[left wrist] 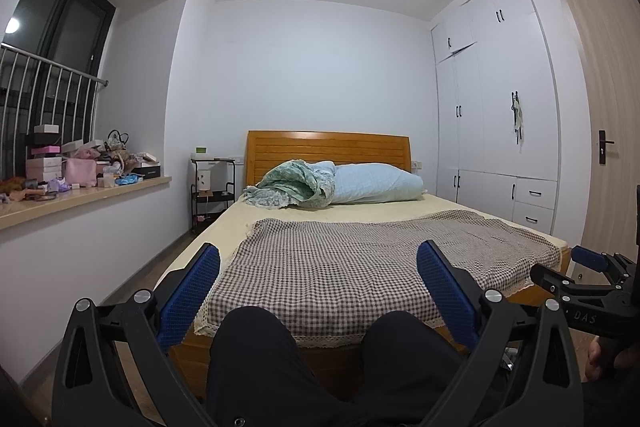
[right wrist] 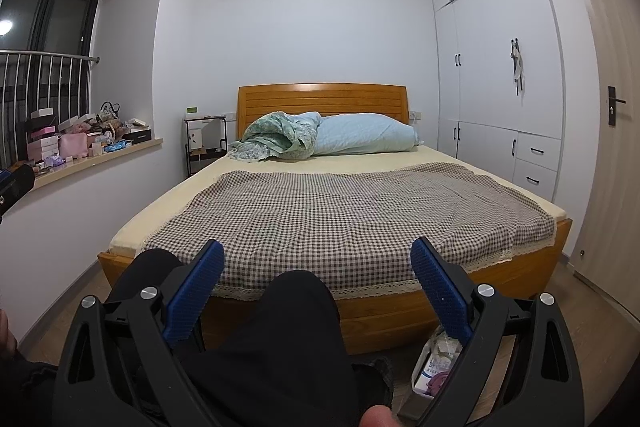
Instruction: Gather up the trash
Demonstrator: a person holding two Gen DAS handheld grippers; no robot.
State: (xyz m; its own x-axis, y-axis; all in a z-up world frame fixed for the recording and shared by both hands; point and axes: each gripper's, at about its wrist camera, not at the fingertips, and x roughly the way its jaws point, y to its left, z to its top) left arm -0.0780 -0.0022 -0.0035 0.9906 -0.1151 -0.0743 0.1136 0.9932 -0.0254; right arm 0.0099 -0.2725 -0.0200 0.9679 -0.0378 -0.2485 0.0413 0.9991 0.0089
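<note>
My left gripper [left wrist: 319,251] is open with nothing between its blue pads, held above a person's knees in black trousers [left wrist: 280,355] and aimed at the bed. My right gripper [right wrist: 317,247] is also open and empty, over the same knees [right wrist: 288,331]. On the floor by the bed's foot, behind my right finger, a clear bag [right wrist: 434,359] holds packaging and wrappers; it is partly hidden. The right gripper [left wrist: 592,279] shows at the right edge of the left wrist view. The left gripper [right wrist: 14,183] peeks in at the left edge of the right wrist view.
A wooden bed [right wrist: 384,311] with a checked cloth [right wrist: 344,211], a blue pillow [right wrist: 364,137] and a green blanket [right wrist: 276,137] fills the middle. A cluttered windowsill [right wrist: 92,141] is on the left, a black bedside cart [right wrist: 204,143] beside the headboard, and white wardrobes [right wrist: 496,67] and a door [right wrist: 608,107] on the right.
</note>
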